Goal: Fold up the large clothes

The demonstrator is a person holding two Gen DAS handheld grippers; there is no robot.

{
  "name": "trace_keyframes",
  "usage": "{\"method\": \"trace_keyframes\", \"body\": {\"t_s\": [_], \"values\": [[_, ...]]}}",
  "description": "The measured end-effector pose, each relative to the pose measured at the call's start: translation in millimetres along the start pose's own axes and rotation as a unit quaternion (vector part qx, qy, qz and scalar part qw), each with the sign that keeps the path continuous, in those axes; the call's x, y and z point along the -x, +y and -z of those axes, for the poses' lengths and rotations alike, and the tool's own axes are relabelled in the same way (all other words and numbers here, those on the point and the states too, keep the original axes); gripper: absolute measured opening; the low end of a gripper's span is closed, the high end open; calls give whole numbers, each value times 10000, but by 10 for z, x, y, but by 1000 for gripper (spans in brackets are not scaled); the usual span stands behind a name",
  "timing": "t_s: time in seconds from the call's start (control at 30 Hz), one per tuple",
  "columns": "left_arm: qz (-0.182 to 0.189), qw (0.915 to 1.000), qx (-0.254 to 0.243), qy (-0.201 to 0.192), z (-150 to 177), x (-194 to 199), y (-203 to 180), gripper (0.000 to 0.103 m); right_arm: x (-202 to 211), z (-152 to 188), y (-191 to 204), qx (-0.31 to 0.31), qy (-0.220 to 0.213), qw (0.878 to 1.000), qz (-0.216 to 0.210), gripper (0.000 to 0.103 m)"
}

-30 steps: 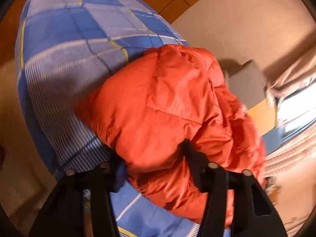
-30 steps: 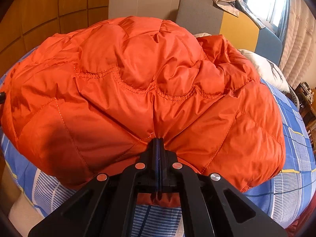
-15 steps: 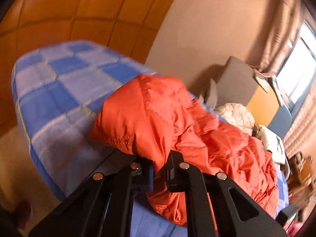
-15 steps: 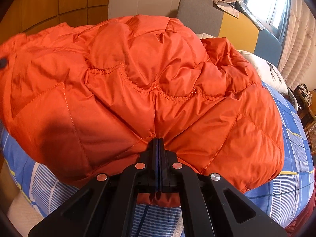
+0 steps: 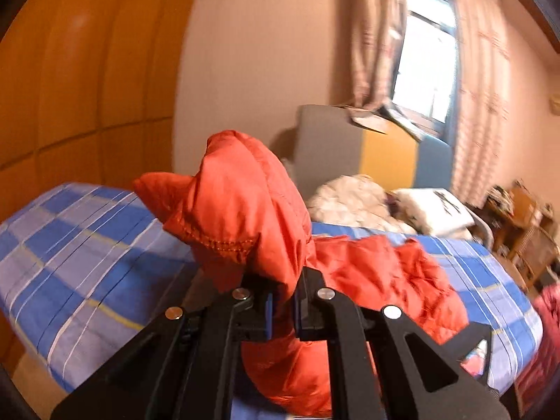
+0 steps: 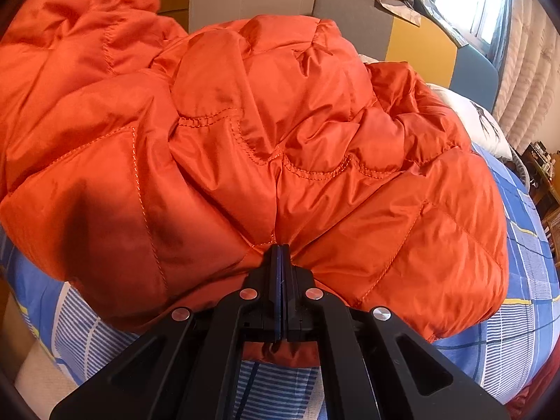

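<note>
An orange quilted puffer jacket (image 6: 315, 133) lies on a bed with a blue plaid sheet (image 6: 518, 336). My right gripper (image 6: 281, 252) is shut on the jacket's near hem, close to the bed's front edge. My left gripper (image 5: 282, 290) is shut on a fold of the same jacket (image 5: 241, 210) and holds it lifted above the sheet (image 5: 70, 266). The rest of the jacket trails down to the right onto the bed. The lifted part shows at the upper left of the right wrist view.
A grey, yellow and blue headboard (image 5: 367, 147) stands at the far end with white pillows (image 5: 430, 210) in front. A curtained window (image 5: 423, 66) is behind it. Wooden wall panels (image 5: 70, 87) are on the left. Cluttered furniture (image 5: 518, 217) stands at the right.
My left gripper closed on the jacket and lifted that part up off the sheet, tilting its view up toward the room. The right gripper stayed shut on the hem.
</note>
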State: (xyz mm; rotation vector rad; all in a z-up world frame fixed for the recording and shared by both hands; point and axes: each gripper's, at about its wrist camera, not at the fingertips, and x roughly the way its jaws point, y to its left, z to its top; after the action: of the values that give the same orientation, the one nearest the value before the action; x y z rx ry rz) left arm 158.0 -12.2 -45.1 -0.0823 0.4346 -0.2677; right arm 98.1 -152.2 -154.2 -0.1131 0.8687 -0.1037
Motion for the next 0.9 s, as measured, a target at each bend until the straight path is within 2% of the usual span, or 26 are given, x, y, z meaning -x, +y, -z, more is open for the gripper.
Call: {"method": "trace_keyframes", "body": {"t_s": [0.17,0.27,0.4,0.53,0.7,0.9], "values": [[514,9950,-828,199,-46,-49,-411,7,-9,-19,-24,-10,19,10000,-34,0],[908,9872,-1258,362,-36,-67,-619,7,-13,-25,-38,-19,26,10000,-33,0],[1342,9708,-1893,605,25,-115,-879,7,-22,-25,-80,-36,68,9999,-72,0],[1598,9648,-1916,827,35,-134,-941,7,-16,-44,-152,-41,128,9999,-96,0],[1700,9627,-1901,905,48,-217,-983,7,26,-50,-241,-55,148,9997,-194,0],[1728,9602,-2004,898,121,-258,-1023,7,303,23,-505,-189,52,9990,-401,0]]}}
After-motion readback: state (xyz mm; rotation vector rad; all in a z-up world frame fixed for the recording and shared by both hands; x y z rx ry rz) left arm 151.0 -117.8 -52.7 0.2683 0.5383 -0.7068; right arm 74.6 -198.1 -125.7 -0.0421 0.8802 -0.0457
